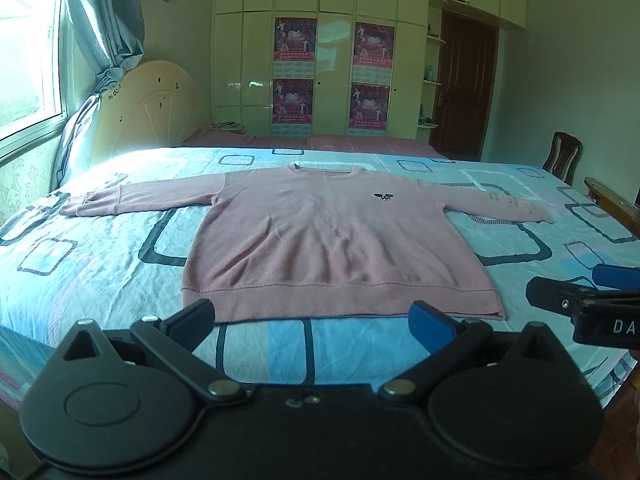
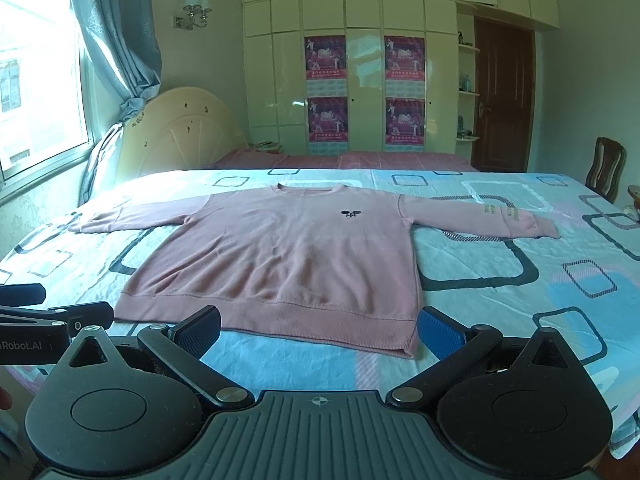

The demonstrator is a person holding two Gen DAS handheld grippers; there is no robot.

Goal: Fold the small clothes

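A pink long-sleeved sweatshirt (image 1: 320, 240) is being displayed face up and flat on a bed (image 1: 100, 272), its round neckline turned toward the far side and its ribbed hem lying nearest the cameras. Both sleeves are being shown stretched straight out to the sides, and a small dark embroidered emblem (image 1: 383, 197) is being seen on the chest, with pale lettering (image 2: 505, 211) printed down one sleeve. The garment is being carried by a light blue bedsheet (image 2: 520, 300) patterned with dark rounded squares. The left gripper (image 1: 314, 316) is being held just short of the hem, its jaws spread wide apart and nothing being gripped between them; the blue pad of one finger (image 1: 430, 320) is being shown close to the hem's corner. The right gripper (image 2: 318, 326) is likewise being held at the hem's near edge, with its jaws wide apart and empty, and it is being glimpsed at the edge of the left wrist view, just beside the other tool. Beyond the bed, a cream curved headboard (image 1: 148, 104), a curtained window (image 2: 44, 80), a tall cream wardrobe (image 1: 328, 40) bearing four purple posters (image 1: 294, 42), a dark wooden door (image 2: 502, 96) and a wooden chair (image 2: 606, 168) are being shown.
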